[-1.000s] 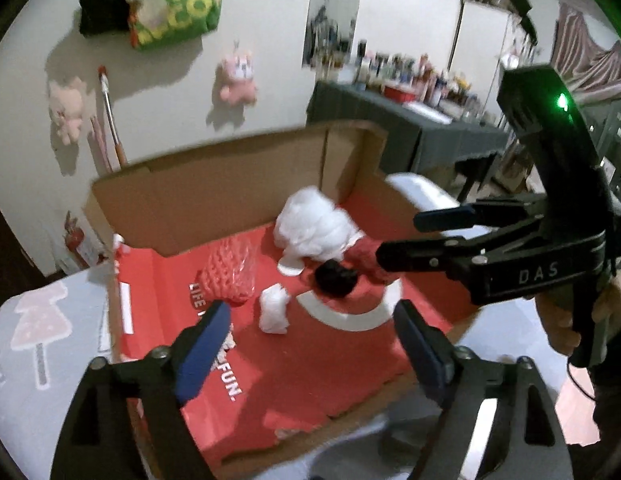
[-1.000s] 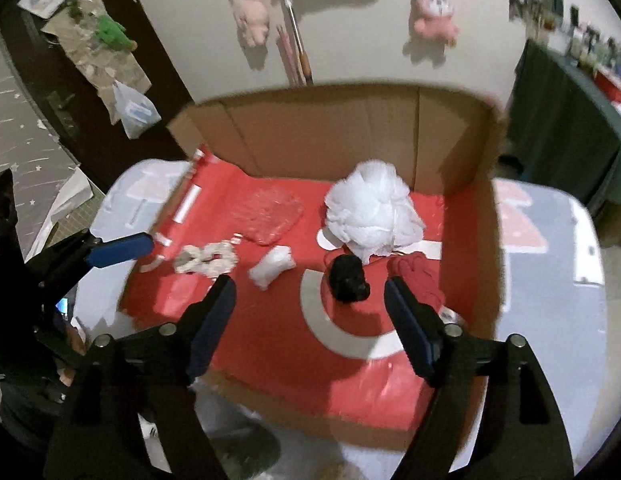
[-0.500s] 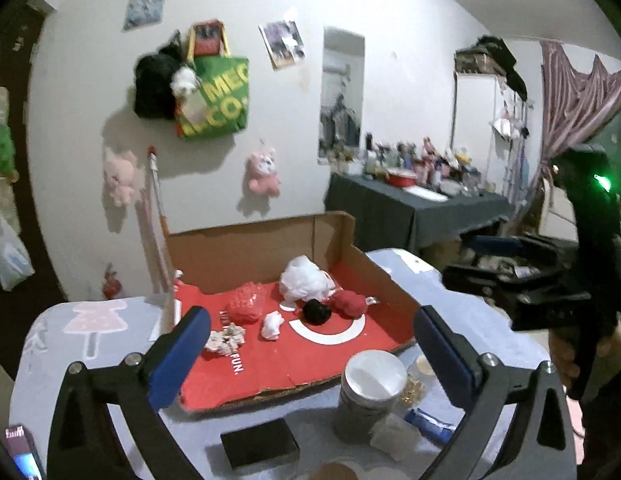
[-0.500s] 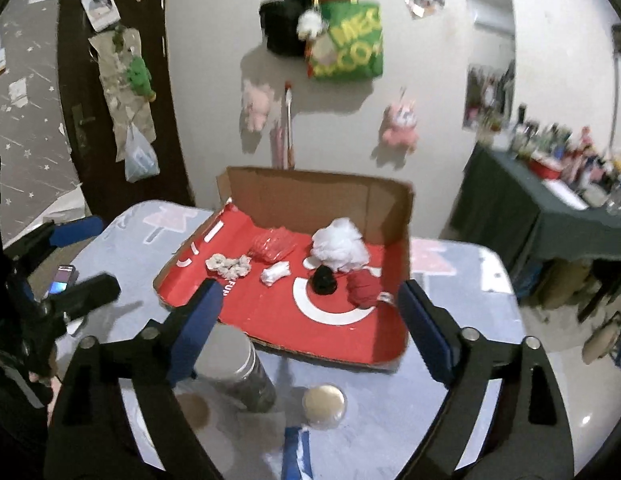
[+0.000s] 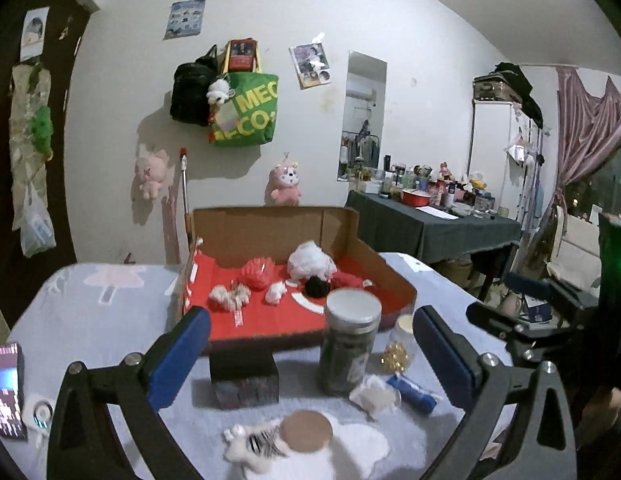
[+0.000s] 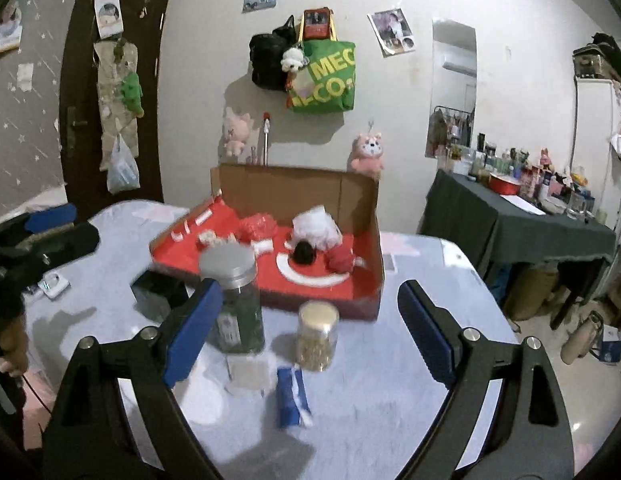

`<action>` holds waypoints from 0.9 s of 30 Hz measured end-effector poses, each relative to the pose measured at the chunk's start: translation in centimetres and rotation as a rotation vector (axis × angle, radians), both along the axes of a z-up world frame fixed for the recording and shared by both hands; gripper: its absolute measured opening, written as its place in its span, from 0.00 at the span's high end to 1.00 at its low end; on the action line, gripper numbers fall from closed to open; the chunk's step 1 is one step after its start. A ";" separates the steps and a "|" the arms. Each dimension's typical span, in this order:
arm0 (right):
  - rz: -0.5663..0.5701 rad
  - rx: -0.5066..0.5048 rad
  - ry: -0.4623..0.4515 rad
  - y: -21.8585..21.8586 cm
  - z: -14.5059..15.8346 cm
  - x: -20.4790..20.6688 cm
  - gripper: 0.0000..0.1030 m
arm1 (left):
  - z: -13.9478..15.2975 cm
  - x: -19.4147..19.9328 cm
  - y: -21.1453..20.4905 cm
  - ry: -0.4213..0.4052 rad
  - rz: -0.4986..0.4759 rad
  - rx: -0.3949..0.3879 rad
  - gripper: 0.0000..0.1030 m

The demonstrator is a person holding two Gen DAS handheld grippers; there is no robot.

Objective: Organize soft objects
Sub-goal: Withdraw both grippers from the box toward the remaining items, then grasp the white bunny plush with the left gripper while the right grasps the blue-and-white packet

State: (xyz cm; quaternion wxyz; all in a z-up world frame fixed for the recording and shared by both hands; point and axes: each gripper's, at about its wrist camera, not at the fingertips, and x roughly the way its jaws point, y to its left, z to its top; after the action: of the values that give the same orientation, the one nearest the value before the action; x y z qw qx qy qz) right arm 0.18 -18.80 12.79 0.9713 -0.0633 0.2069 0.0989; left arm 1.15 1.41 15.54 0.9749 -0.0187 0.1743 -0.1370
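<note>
A cardboard box [image 5: 270, 224] with a red lining stands on the table and holds the soft things. In it lie a white puff [image 5: 310, 258], a red mesh puff [image 5: 256, 274], a black pom [image 5: 316, 288], a red soft piece [image 5: 350, 280], a small white wad [image 5: 276, 292] and a pale scrunchie [image 5: 230, 296]. My left gripper [image 5: 310, 316] is open and empty, well back from the box. My right gripper [image 6: 310, 292] is also open and empty, facing the same box [image 6: 294, 188] and white puff [image 6: 316, 226] from the right.
Between the grippers and the box stand a silver-lidded jar [image 5: 350, 344], a small jar of gold bits [image 5: 400, 348] and a black box [image 5: 242, 376]. A blue packet [image 5: 410, 394], a cork disc [image 5: 306, 428] and a small plush [image 5: 254, 444] lie nearer. A phone [image 5: 8, 388] lies far left.
Both grippers have drawn back from over the box to the table's near side, and their jaws stand wider. The jars and small things in front came into view.
</note>
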 end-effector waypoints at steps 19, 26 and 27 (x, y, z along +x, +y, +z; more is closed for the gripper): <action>-0.030 0.019 0.222 0.4 -12.0 1.5 0.13 | -11.4 2.2 1.3 0.273 0.072 0.015 0.00; -0.022 0.103 0.318 -0.9 -13.4 3.7 0.13 | -12.7 3.8 2.8 0.338 0.105 0.026 0.01; -0.023 0.109 0.328 -1.0 -13.5 4.0 0.13 | -12.9 4.1 3.0 0.347 0.111 0.032 0.01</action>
State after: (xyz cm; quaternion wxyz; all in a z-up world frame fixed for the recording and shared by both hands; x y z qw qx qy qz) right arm 4.15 -19.81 -0.70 0.9276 0.0086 0.3576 0.1079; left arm 5.22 4.40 2.65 0.9365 -0.0361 0.3407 -0.0749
